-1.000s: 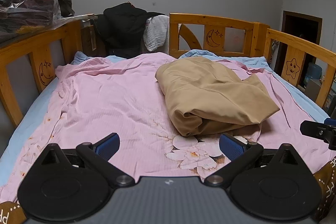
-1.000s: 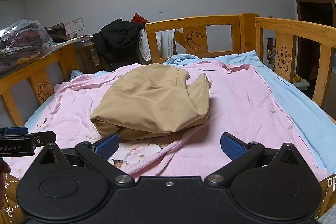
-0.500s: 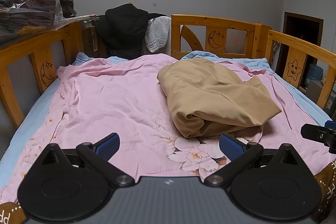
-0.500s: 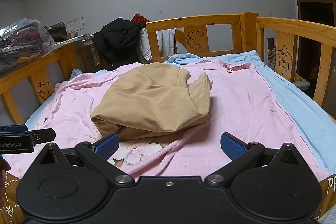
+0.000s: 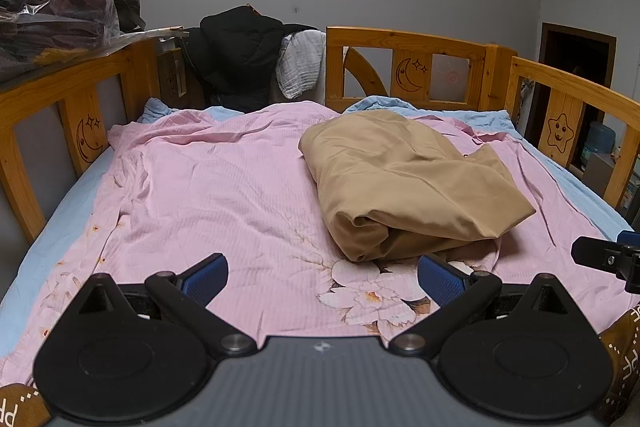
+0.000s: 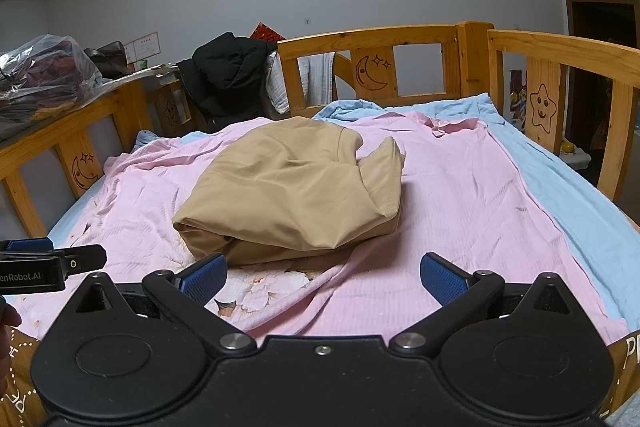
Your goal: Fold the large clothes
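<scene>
Tan garment (image 5: pixel 404 183) is seen as a loosely folded bundle on the pink sheet (image 5: pixel 224 187) of the bed, a little to the right of the middle in the left wrist view and near the centre (image 6: pixel 292 191) in the right wrist view. Both tongs are held low at the near edge of the bed. The left tongs (image 5: pixel 322 275) are spread wide and nothing is pinched between them. The right tongs (image 6: pixel 322 275) are spread wide as well, and empty. A black jacket (image 5: pixel 236 55) is hung over the far wooden rail (image 5: pixel 408 41).
</scene>
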The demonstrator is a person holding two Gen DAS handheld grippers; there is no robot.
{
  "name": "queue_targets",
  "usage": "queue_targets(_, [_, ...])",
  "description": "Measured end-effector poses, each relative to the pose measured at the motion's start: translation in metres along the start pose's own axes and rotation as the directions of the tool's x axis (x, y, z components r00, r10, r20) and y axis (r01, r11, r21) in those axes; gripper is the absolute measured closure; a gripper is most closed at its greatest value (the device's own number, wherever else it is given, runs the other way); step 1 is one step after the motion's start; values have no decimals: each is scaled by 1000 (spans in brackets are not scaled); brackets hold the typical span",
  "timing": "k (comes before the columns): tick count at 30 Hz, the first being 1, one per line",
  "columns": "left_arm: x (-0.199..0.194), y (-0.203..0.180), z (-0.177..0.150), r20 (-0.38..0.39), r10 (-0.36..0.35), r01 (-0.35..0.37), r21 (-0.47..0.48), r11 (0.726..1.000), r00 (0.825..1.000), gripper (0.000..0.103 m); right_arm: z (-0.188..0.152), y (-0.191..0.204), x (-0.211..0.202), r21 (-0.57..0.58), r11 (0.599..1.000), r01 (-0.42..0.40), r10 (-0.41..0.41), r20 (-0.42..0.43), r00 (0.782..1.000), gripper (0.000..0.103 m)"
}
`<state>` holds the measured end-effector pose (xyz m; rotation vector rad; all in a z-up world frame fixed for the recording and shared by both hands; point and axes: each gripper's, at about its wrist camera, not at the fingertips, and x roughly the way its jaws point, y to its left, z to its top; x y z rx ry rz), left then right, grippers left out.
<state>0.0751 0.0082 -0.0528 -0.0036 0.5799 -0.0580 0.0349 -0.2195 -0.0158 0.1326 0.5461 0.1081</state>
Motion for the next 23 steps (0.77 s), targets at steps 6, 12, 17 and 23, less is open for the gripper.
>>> queue_targets(6, [3,0,0,-17,25,-25,-14,1000,1000,0,0,0,0,0,1000,0,0,0,1000,1])
queue_targets(12, [5,-1,0,-19,27,-27,-23,999,999,0,-1,1,3,-2,1000,0,0,-9,1000,1])
queue_targets(17, [6,-2,1,-24,31,-31,-22,999,999,0,-2,0,5,-1,1000,-1,1,-20,1000,1])
queue_targets(23, [8,-3,2,-33,33,-34,-22,999,999,0,-3,-1,7,2,1000,-2,2,-36,999,1])
